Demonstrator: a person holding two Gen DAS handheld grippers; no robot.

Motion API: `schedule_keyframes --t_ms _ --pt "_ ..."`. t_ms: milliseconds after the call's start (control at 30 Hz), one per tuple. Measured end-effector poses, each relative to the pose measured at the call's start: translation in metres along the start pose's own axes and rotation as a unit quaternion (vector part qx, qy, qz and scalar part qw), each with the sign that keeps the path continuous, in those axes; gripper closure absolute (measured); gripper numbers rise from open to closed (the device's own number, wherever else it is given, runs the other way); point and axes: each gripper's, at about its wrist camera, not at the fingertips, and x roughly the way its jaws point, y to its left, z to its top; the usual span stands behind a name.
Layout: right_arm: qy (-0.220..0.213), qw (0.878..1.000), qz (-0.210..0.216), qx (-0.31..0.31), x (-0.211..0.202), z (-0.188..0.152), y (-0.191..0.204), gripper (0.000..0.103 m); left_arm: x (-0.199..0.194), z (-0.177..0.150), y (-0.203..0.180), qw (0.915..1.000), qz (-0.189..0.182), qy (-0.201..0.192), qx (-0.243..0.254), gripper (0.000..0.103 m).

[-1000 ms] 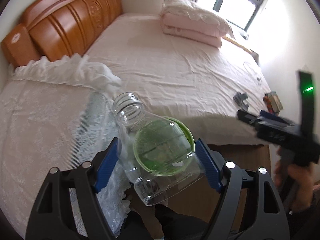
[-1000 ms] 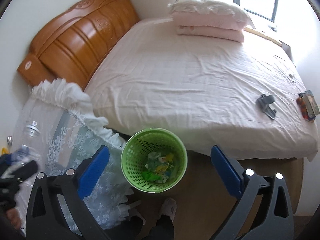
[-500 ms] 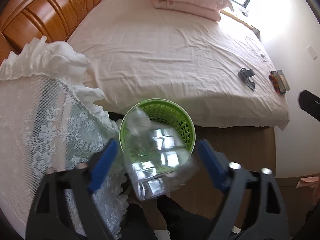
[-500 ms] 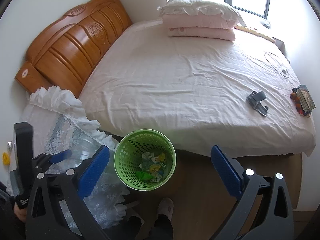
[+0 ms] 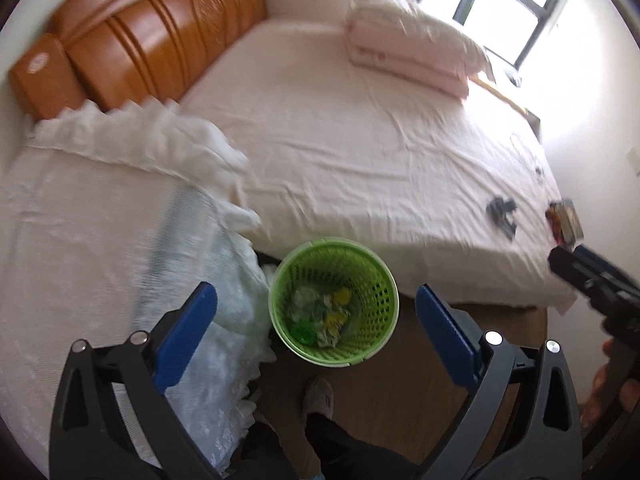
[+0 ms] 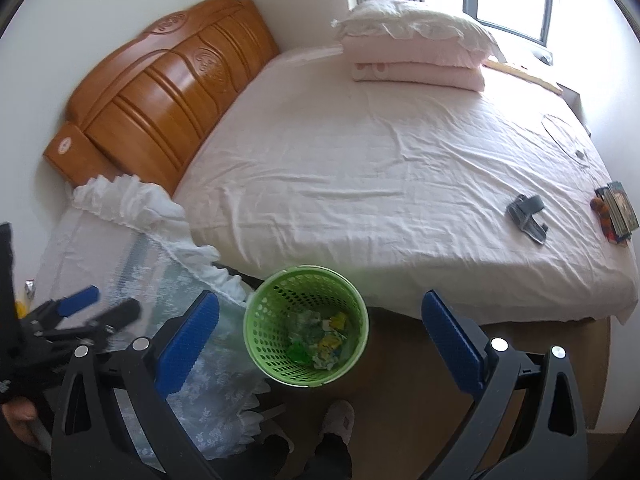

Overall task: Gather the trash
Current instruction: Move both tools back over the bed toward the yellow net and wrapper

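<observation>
A green mesh bin [image 5: 384, 320] [image 6: 264, 348] stands on the floor between the bed and a lace-covered stand. Crumpled wrappers [image 5: 332, 320] and a green cap [image 5: 303, 330] lie in it. A clear glassy shape among them may be the bottle; I cannot tell. My left gripper [image 5: 314, 290] hovers above the bin with its jaws opening wide and nothing between them. It also shows at the left of the right wrist view as the left gripper [image 6: 112, 300]. My right gripper [image 6: 319, 298] hangs open and empty over the bin, and its tip shows as the right gripper [image 5: 568, 254].
The pink bed [image 6: 400, 168] fills the view beyond the bin, with a grey object [image 6: 528, 216] and books [image 6: 618, 212] near its right edge. Folded bedding [image 6: 416, 60] lies at the far end. A person's slippered foot [image 6: 338, 420] stands on the wooden floor by the bin.
The clear bottle was between the left gripper's jaws over the bin. The jaws have spread and the bottle is gone from them. The right gripper has risen slightly.
</observation>
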Motion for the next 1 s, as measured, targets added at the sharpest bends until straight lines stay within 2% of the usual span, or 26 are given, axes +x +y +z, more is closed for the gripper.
schedule_keyframes --t_ms 133,333,567,733,1000 --pt "-0.006 1.0 0.02 -0.021 -0.008 0.003 0.026 0.003 -0.037 0.001 0.026 0.9989 0.017 -0.037 -0.022 0.008" --pt "0.003 0.996 0.055 -0.063 -0.005 0.001 0.076 0.003 -0.074 -0.013 0.072 0.9944 0.048 -0.066 -0.067 0.008" --pt "0.017 0.989 0.094 -0.111 0.004 -0.001 0.133 0.002 -0.092 -0.027 0.119 0.9873 0.077 -0.068 -0.122 0.008" --pt "0.021 0.98 0.129 -0.149 0.008 -0.002 0.179 0.002 -0.112 -0.04 0.159 0.9776 0.11 -0.081 -0.16 0.008" --pt "0.036 0.964 0.159 -0.208 0.023 -0.002 0.246 0.002 -0.122 -0.059 0.206 0.965 0.136 -0.079 -0.21 0.008"
